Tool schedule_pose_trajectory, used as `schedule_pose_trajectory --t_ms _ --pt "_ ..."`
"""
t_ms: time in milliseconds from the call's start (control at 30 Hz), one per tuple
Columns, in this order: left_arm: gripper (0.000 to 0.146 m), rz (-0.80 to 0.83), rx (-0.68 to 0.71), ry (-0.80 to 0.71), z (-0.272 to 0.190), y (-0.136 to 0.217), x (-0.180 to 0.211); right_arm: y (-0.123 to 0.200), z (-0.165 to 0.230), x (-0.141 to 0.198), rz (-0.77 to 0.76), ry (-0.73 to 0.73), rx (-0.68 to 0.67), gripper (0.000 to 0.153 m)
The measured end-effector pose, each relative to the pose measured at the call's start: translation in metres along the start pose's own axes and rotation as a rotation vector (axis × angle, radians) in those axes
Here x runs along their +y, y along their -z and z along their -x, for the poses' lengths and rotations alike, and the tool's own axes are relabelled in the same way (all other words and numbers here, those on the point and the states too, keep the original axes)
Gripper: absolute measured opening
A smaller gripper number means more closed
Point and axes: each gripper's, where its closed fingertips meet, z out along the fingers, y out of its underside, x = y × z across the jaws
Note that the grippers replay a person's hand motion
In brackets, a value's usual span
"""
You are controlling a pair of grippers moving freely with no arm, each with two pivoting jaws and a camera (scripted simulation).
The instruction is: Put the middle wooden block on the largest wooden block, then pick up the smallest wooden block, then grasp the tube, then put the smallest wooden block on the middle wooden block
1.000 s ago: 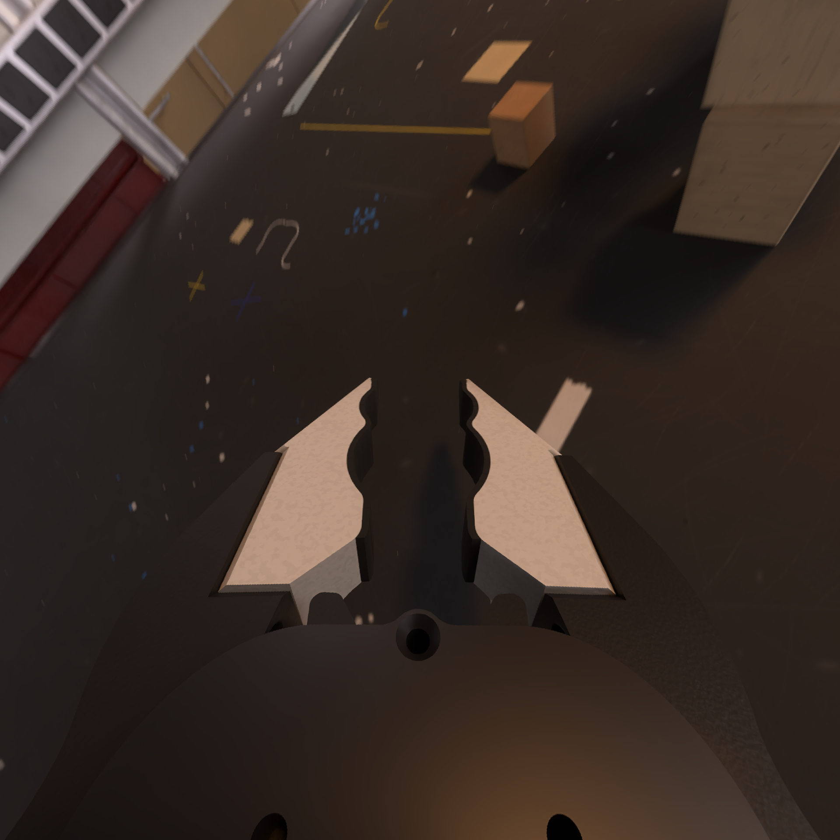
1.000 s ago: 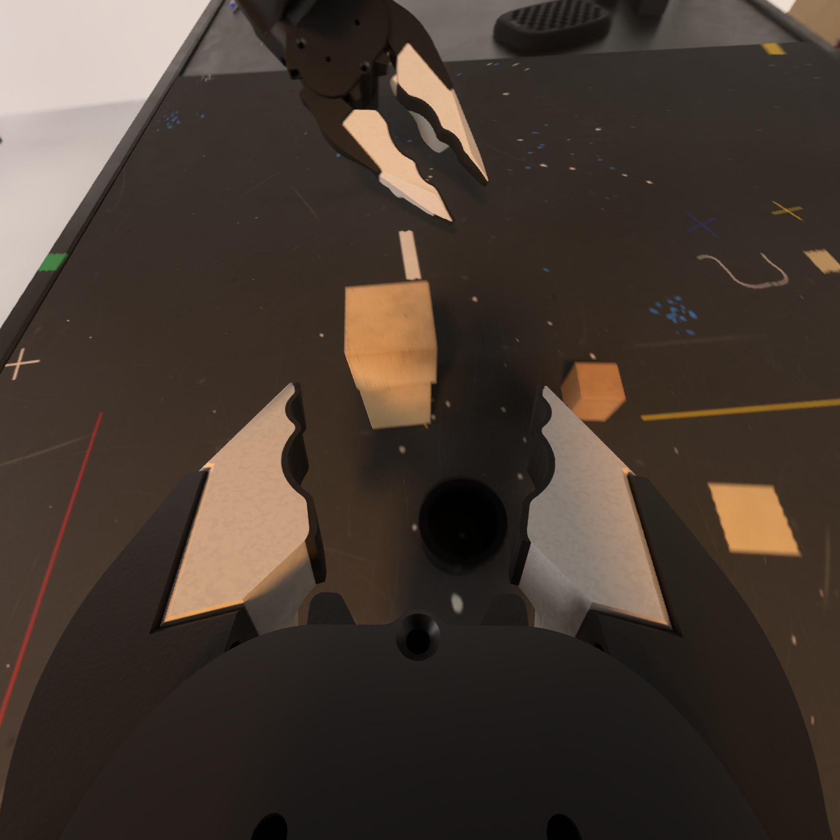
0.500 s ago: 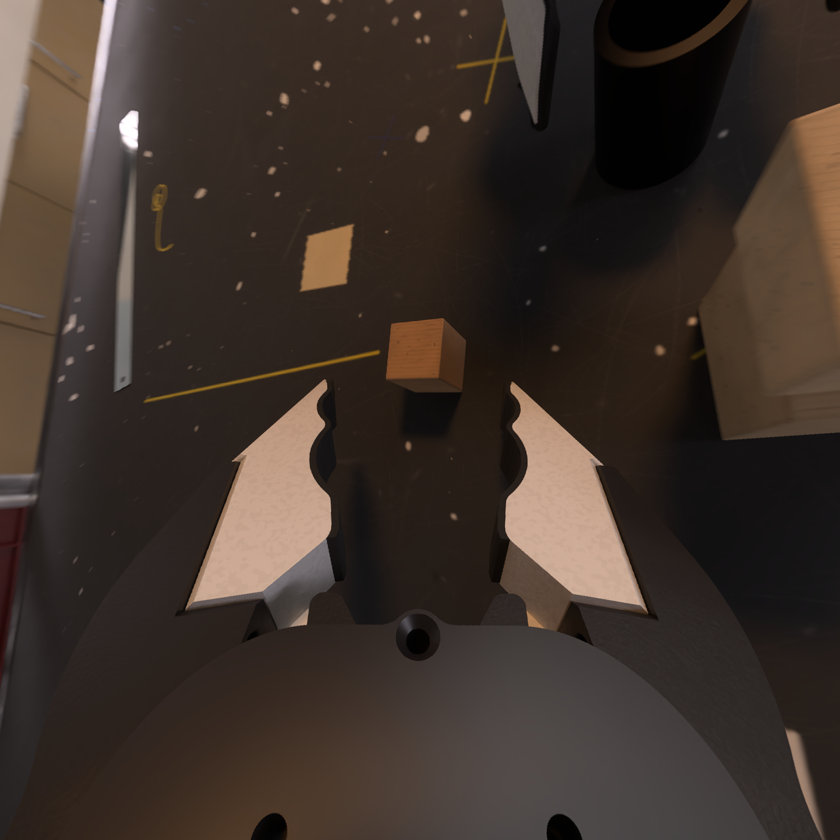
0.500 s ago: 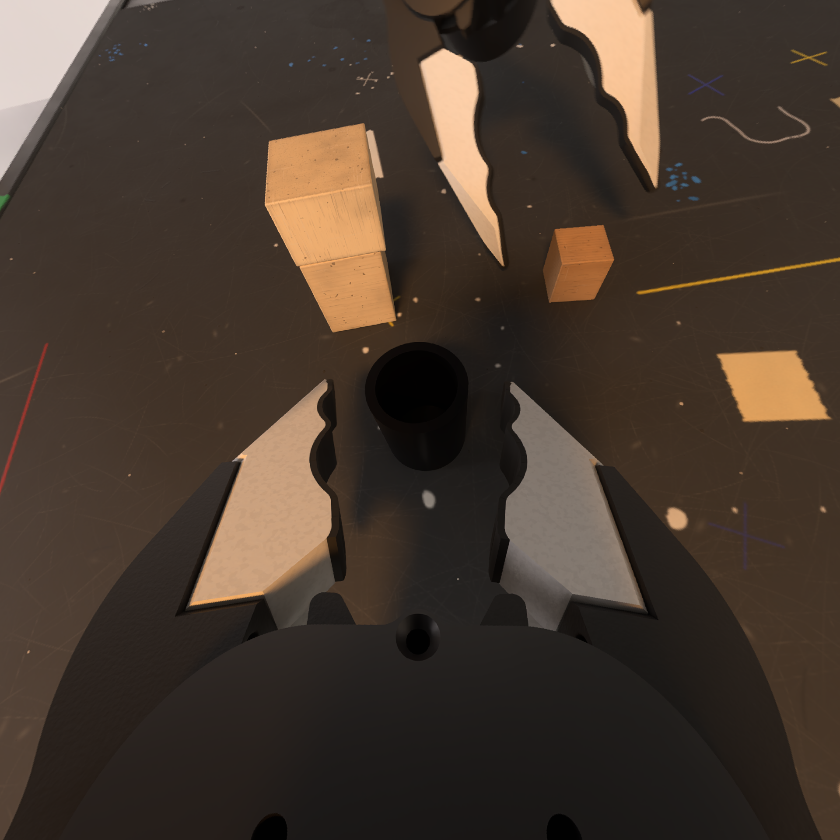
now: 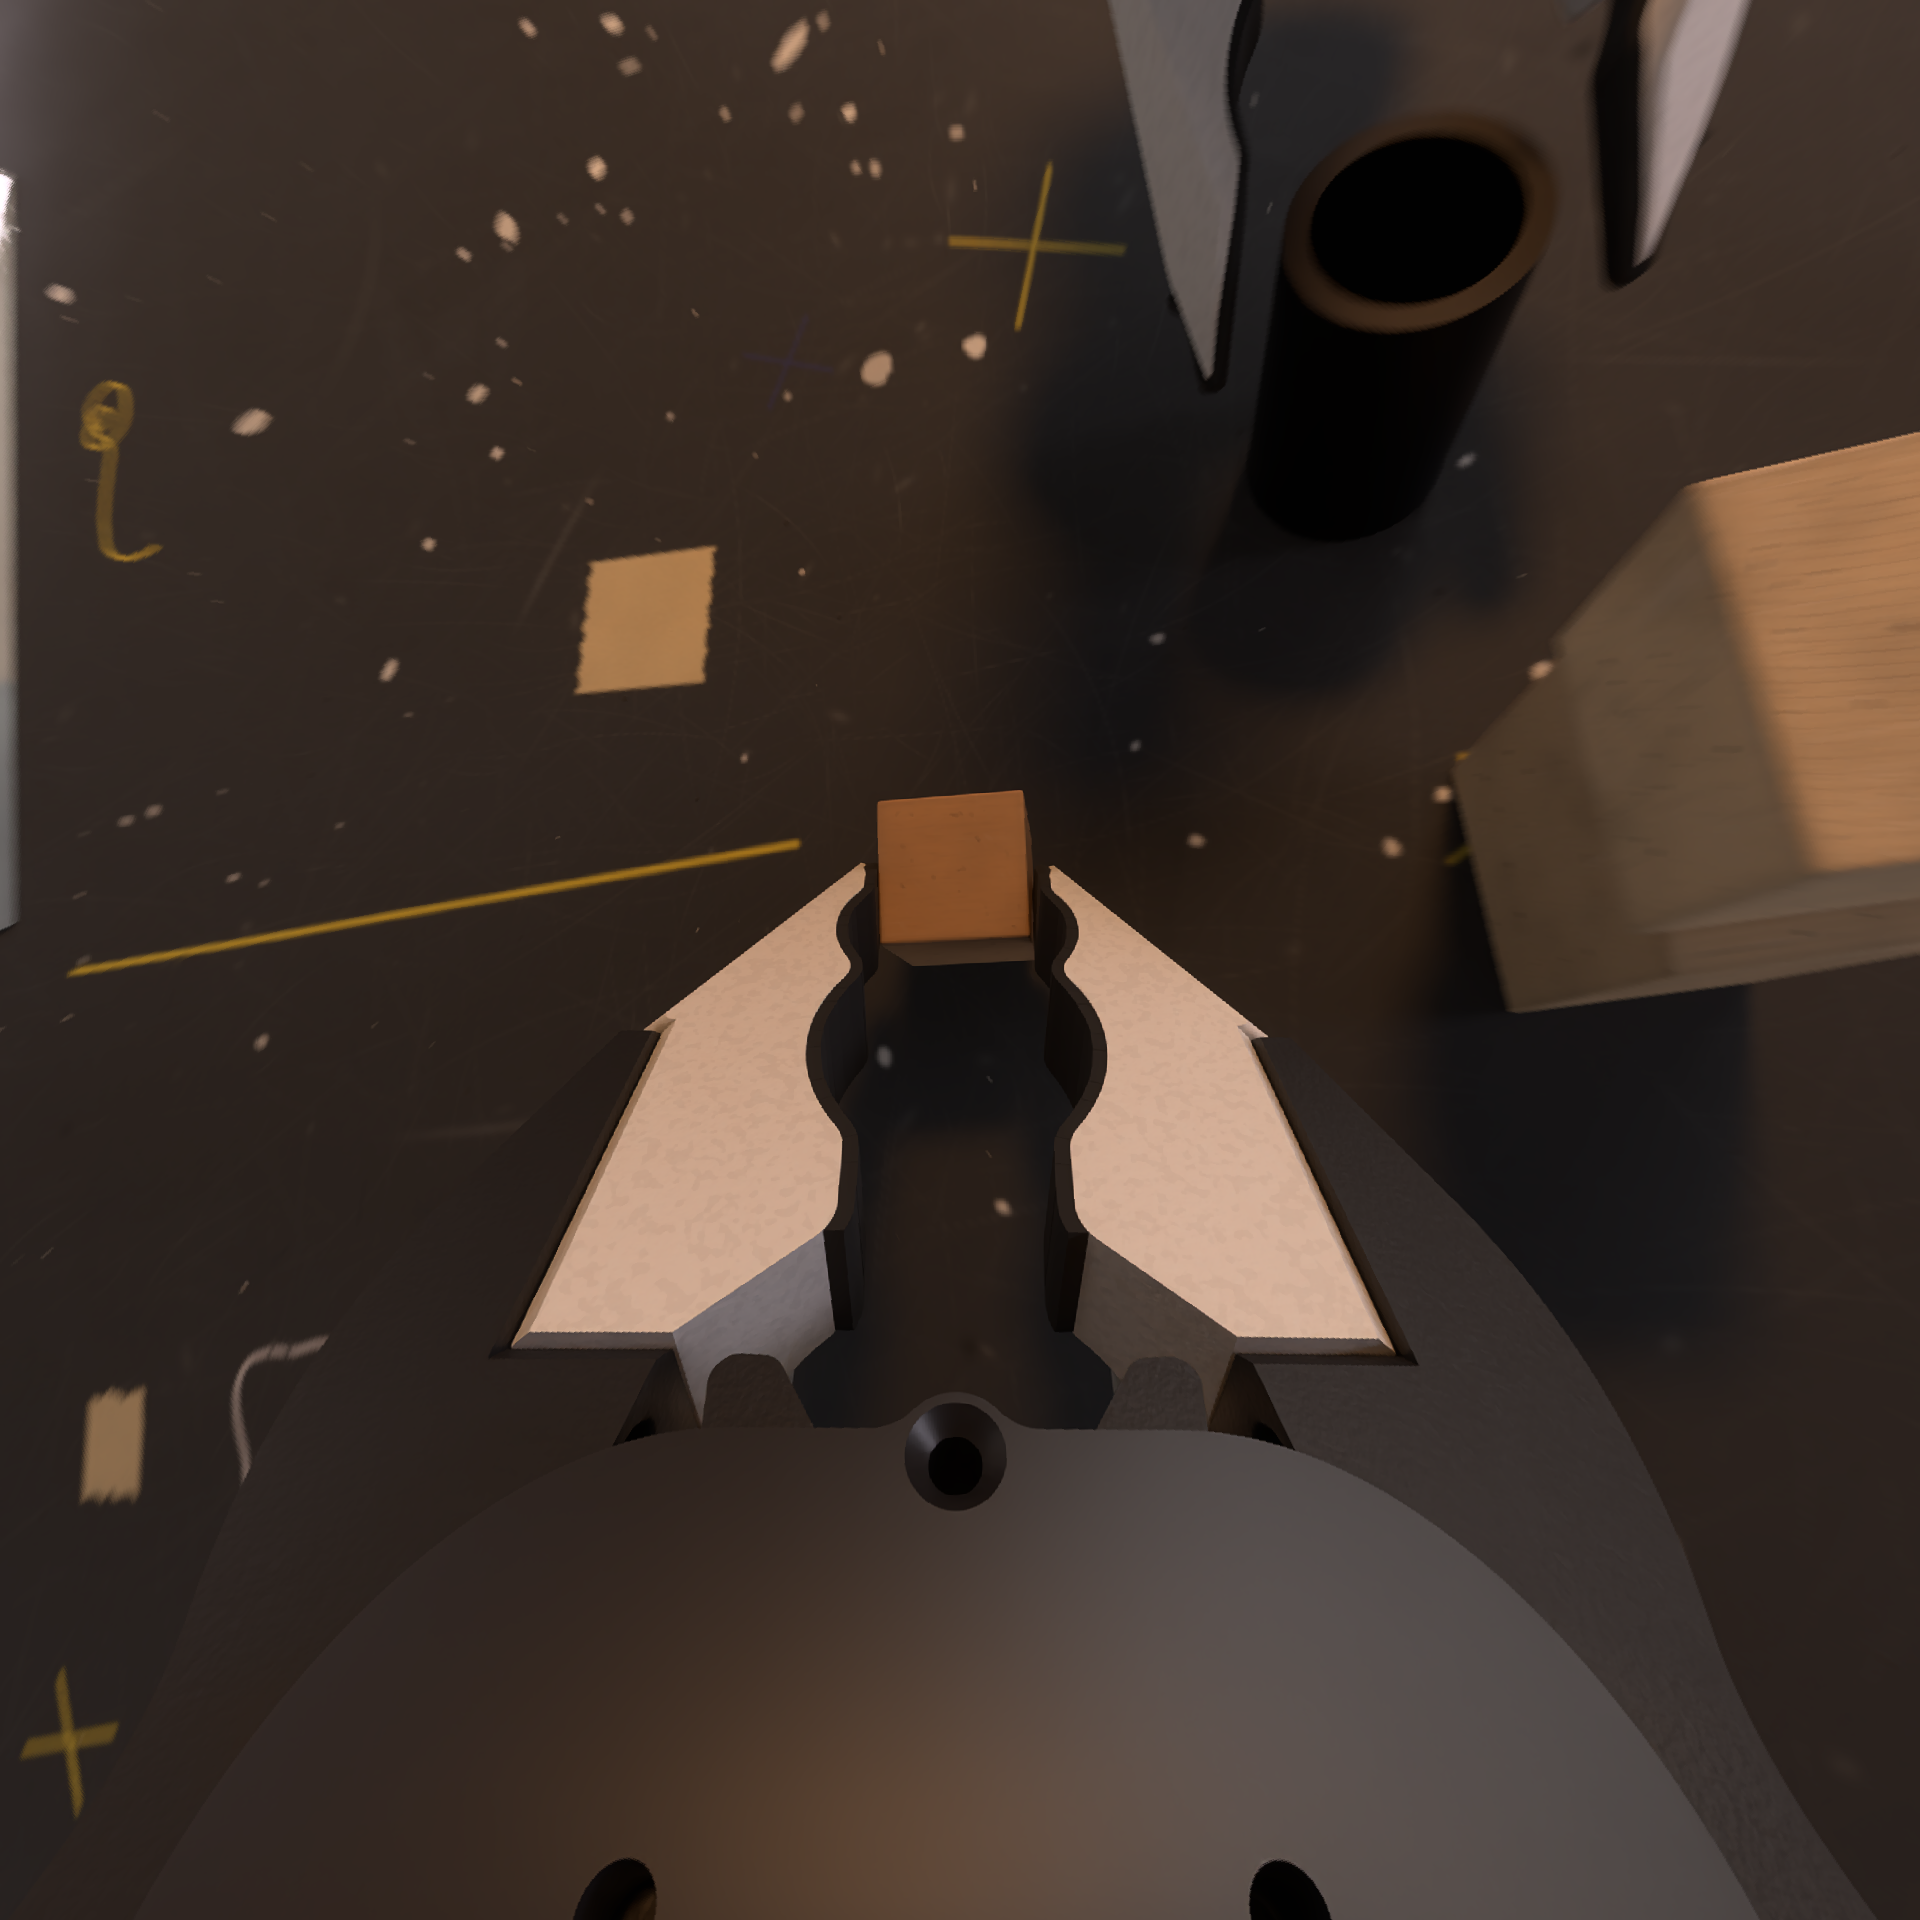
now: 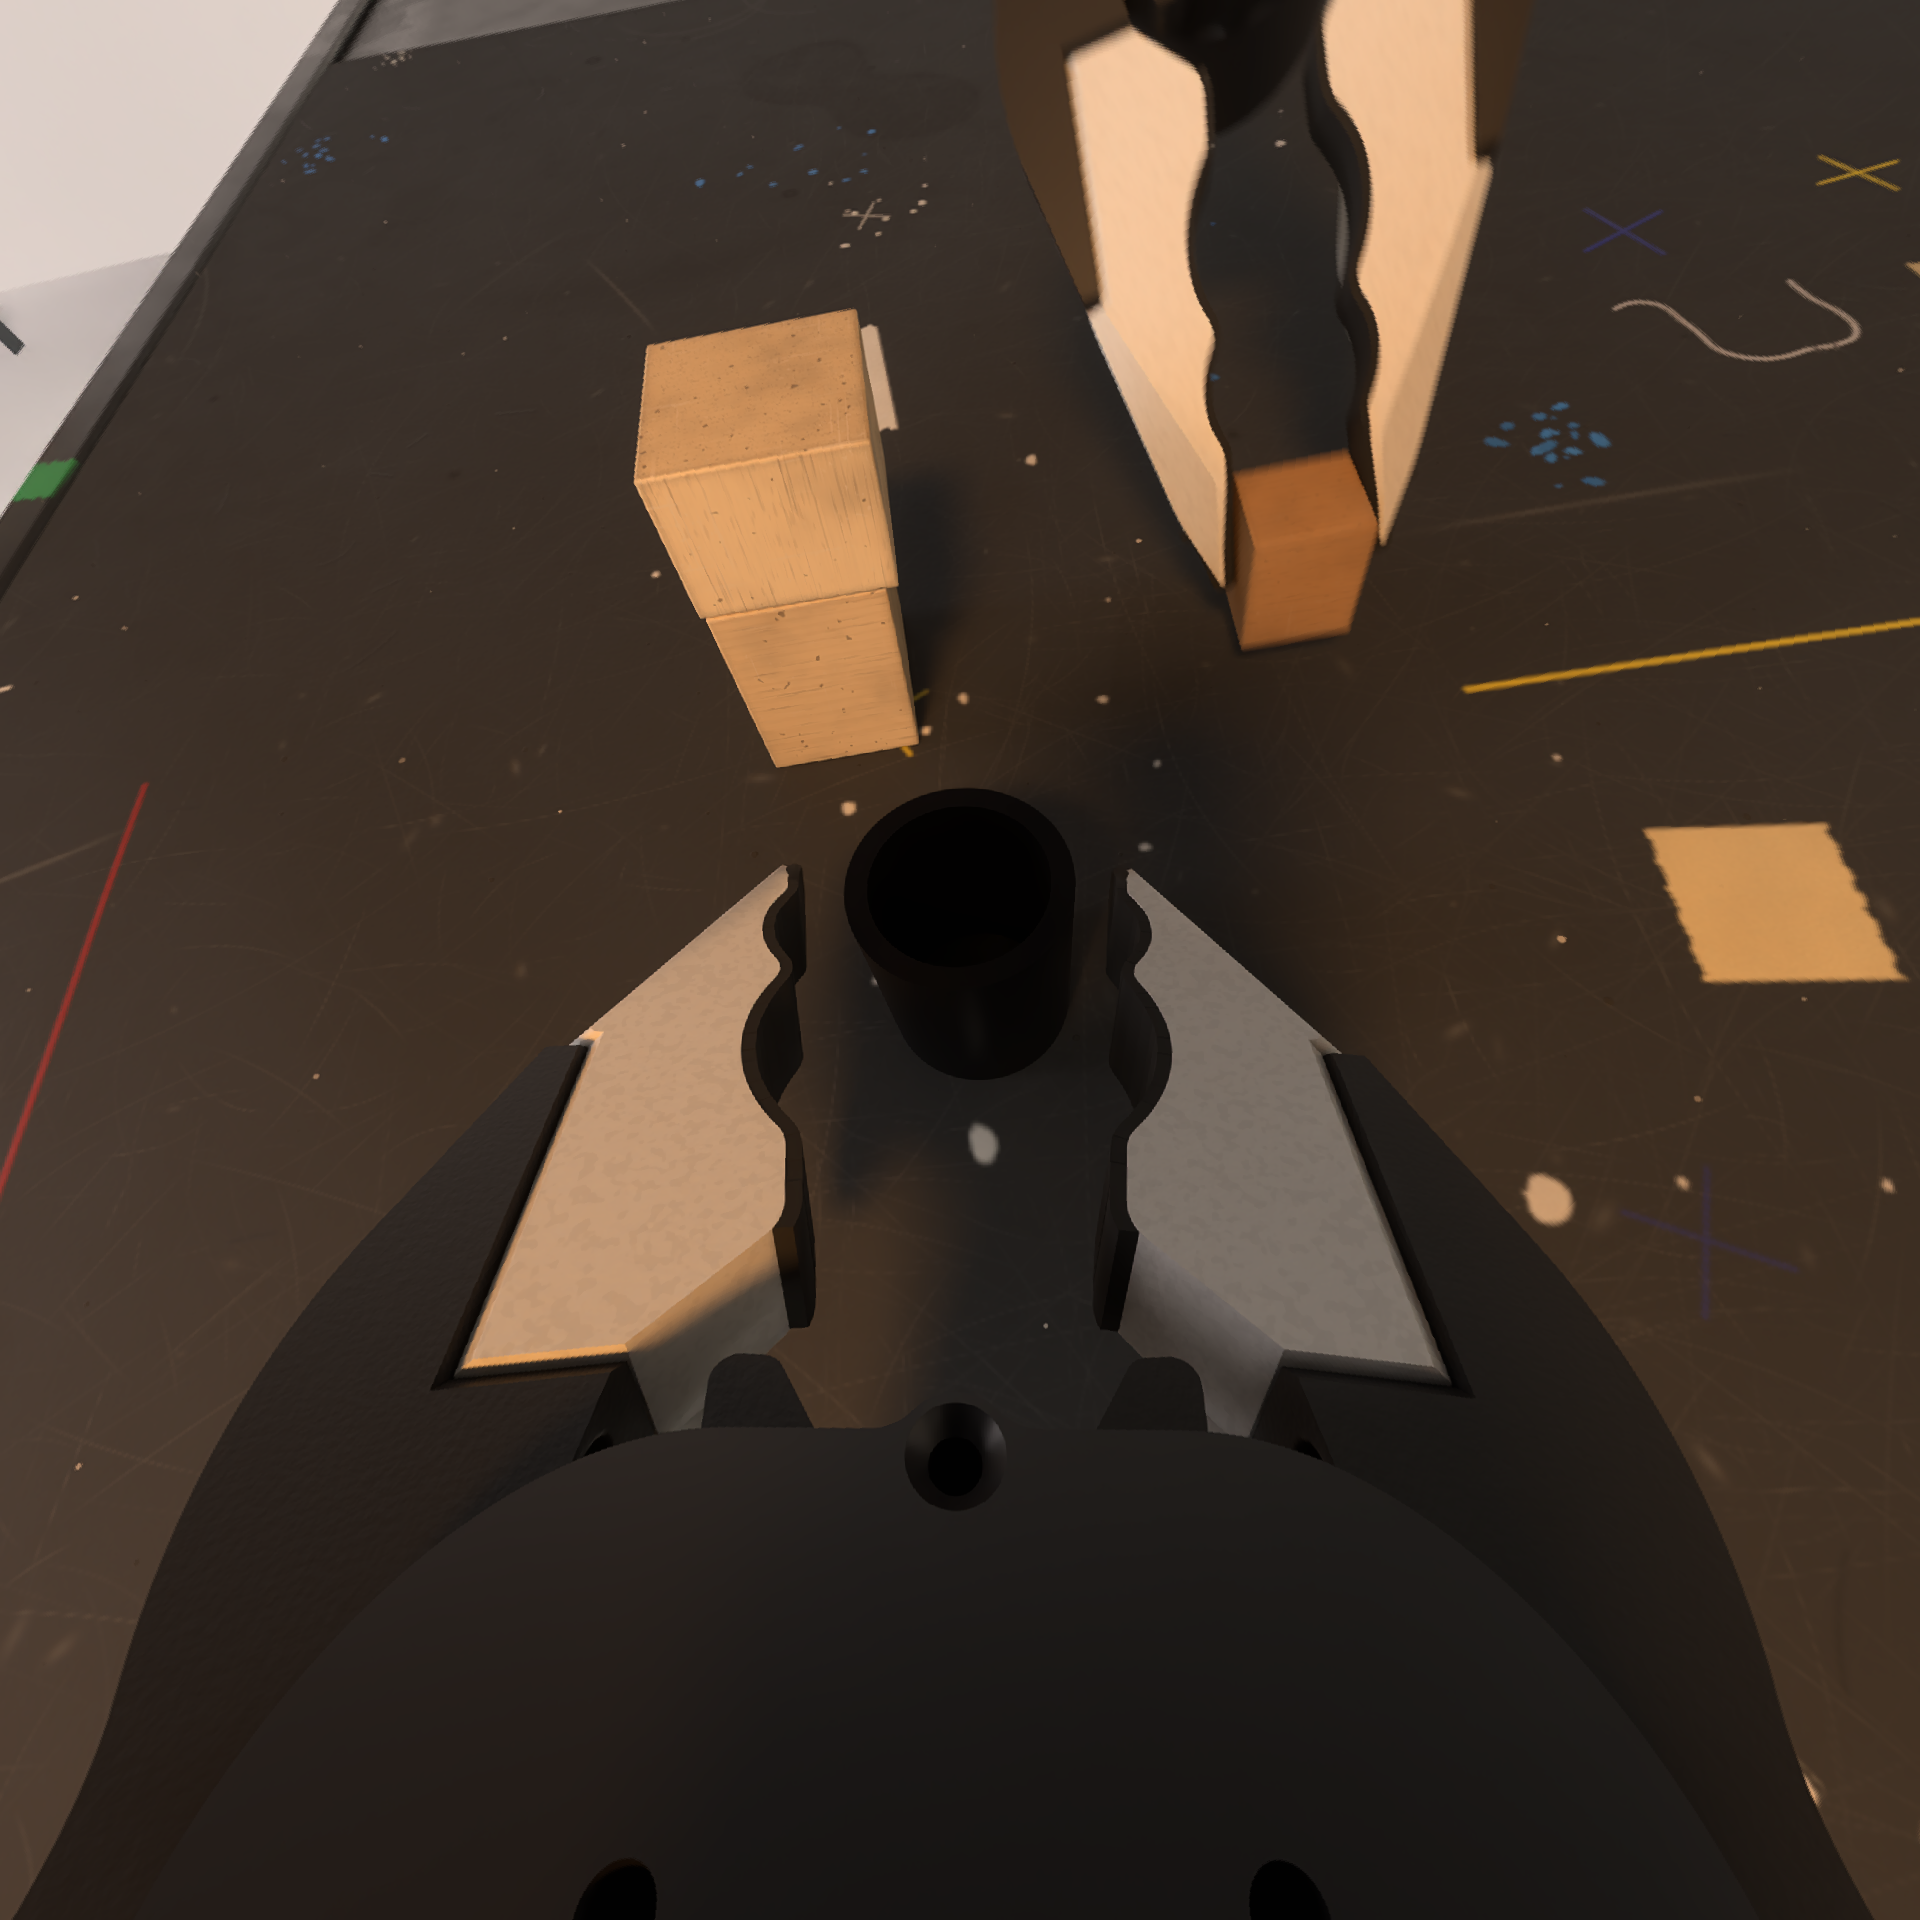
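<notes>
Wooden smallest block (image 5: pixel 954 871) pinched in my left tongs (image 5: pixel 956 883); right tongs (image 6: pixel 961 883) spread wide around the tube (image 6: pixel 961 935), mid-worktop (image 6: pixel 312 935).

The left wrist view is looking steeply down along its fingers, close above the dark speckled tabletop (image 5: pixel 416 1039). The right wrist view is facing forward and down across the same tabletop (image 6: pixel 416 935) from the opposite side. Both are sharing the small orange wooden cube (image 5: pixel 954 871) (image 6: pixel 1299 549), the black upright tube (image 5: pixel 1382 343) (image 6: pixel 961 935) and the stacked pale wooden blocks (image 5: pixel 1704 748) (image 6: pixel 779 540).
</notes>
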Motion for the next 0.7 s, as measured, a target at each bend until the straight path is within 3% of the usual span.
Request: schedule_pose_trajectory --t_ms 333,700 --pt "0.029 -0.107 -0.129 0.067 -0.047 0.096 -0.050 0.000 0.000 0.000 -0.009 0.004 0.006 0.053" --pt "0.029 -0.128 -0.197 0.191 -0.094 0.114 -0.060 0.002 0.000 -0.003 -0.039 0.008 0.003 0.048"
